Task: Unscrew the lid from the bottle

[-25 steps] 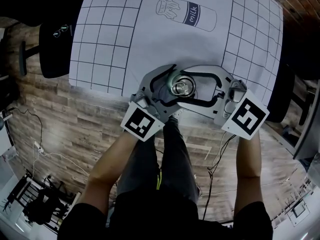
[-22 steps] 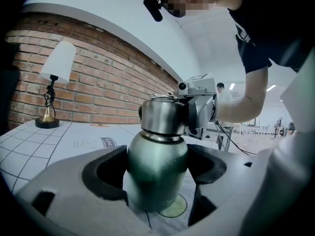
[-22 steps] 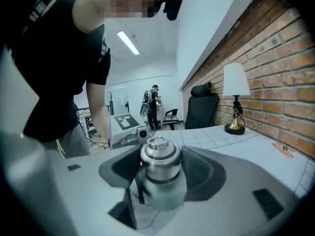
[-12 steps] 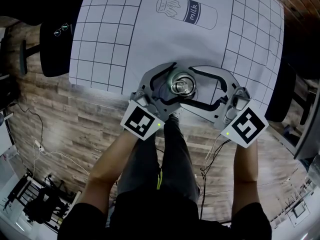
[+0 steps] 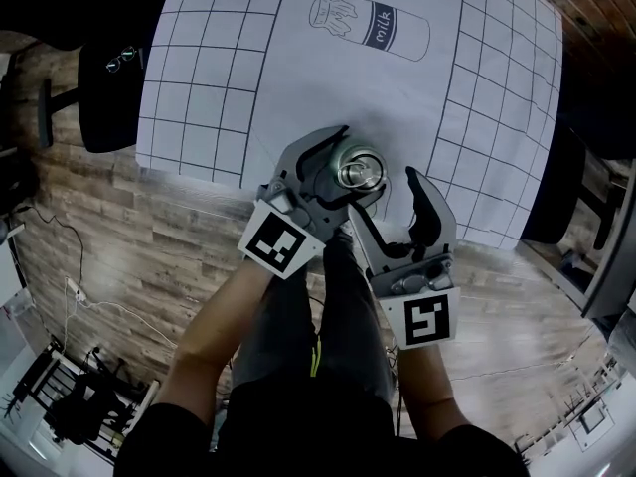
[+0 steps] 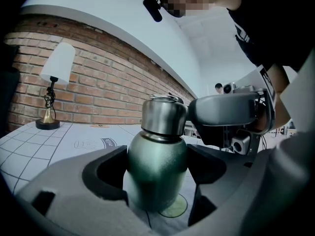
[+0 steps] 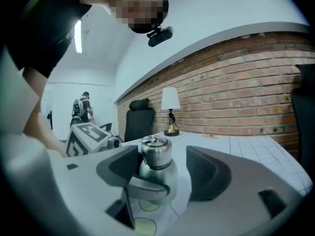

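Observation:
A green metal bottle (image 6: 157,166) with a steel lid (image 6: 164,116) stands upright on the white gridded sheet (image 5: 298,78). My left gripper (image 5: 350,170) is shut on the bottle's body, one pad on each side. My right gripper (image 5: 383,202) sits at the near side of the bottle and points away from me. Its jaws have just been opening and now stand wide. In the right gripper view the lid (image 7: 156,153) shows just ahead of those jaws, untouched by either pad. The left gripper's jaw wraps the bottle (image 7: 153,178) below the lid.
A milk-bottle drawing (image 5: 370,26) is printed on the sheet's far part. The table's near edge runs just below both grippers. A black chair (image 5: 109,87) stands at the left. A table lamp (image 6: 51,90) and a brick wall lie beyond. A person (image 7: 81,107) stands far off.
My right gripper let go of the lid and swung from the bottle's right side round to its near side, turning as it went. The left gripper and the bottle stayed put.

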`<state>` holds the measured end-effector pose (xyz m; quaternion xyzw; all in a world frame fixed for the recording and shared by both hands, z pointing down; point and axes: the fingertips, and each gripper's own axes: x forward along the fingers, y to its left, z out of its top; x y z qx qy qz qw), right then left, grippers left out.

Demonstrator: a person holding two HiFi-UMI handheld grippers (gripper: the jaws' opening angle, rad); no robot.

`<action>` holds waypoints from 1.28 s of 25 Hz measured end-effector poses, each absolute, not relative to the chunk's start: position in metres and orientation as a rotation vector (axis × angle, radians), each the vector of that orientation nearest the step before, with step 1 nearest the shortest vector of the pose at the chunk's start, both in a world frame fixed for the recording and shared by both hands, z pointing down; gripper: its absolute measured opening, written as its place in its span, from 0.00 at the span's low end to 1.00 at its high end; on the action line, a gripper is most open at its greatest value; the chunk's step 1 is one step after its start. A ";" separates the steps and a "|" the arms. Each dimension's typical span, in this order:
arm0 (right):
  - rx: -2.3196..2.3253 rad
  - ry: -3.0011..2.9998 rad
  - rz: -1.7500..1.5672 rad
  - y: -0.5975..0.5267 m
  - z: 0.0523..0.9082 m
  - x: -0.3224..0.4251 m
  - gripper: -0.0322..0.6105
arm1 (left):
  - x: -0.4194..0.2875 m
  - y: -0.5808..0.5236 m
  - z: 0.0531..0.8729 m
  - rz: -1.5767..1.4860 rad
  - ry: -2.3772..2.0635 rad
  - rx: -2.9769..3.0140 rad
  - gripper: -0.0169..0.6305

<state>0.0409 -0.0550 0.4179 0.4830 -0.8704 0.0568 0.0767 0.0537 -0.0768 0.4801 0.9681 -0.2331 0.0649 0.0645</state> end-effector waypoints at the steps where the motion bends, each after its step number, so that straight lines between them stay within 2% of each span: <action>1: 1.468 -2.598 0.169 -0.057 0.419 0.037 0.50 | 0.054 -0.077 0.480 0.196 -0.705 2.925 0.59; 12: 1.432 -2.579 0.152 -0.074 0.431 0.018 0.50 | 0.054 -0.077 0.479 0.191 -0.700 2.928 0.59; 15: 1.377 -2.603 0.146 -0.076 0.433 0.016 0.47 | 0.053 -0.077 0.480 0.191 -0.698 2.924 0.59; 20: 1.290 -2.629 0.117 -0.075 0.433 0.013 0.46 | 0.053 -0.077 0.479 0.188 -0.699 2.926 0.59; 25: 1.010 -2.708 0.111 -0.069 0.437 0.012 0.46 | 0.053 -0.077 0.479 0.191 -0.689 2.926 0.59; 32: 0.314 -2.802 0.011 -0.061 0.436 0.007 0.46 | 0.054 -0.077 0.480 0.189 -0.680 2.922 0.59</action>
